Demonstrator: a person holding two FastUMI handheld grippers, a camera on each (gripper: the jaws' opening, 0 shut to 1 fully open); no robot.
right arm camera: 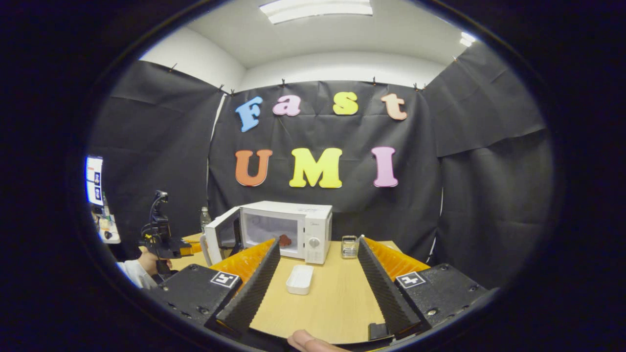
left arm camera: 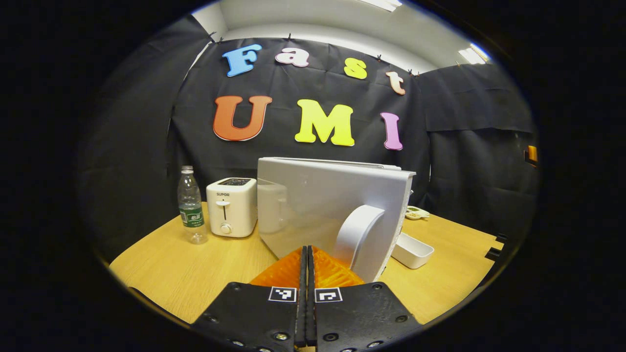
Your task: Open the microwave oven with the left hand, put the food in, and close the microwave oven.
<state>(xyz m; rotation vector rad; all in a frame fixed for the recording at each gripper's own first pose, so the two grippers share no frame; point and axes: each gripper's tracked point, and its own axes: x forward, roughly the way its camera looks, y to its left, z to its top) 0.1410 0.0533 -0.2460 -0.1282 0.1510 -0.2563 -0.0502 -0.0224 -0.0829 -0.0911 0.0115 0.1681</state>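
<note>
Left gripper view: your left gripper (left arm camera: 307, 254) is clenched on nothing, just beside the microwave door (left arm camera: 332, 205) handle (left arm camera: 359, 234) at one o'clock. Right gripper view: your right gripper (right arm camera: 315, 259) is released; food (right arm camera: 285, 240) sits inside the microwave (right arm camera: 293, 227) at eleven o'clock, white tray (right arm camera: 300, 279) on the table (right arm camera: 332, 303) between.

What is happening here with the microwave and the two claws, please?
A person holds a claw in each hand at a wooden table. The microwave oven stands with its door swung open, and a reddish-brown piece of food lies inside. The left claw is shut, right in front of the door near its handle. The right claw is open and empty, back from the oven. A white tray lies on the table.
</note>
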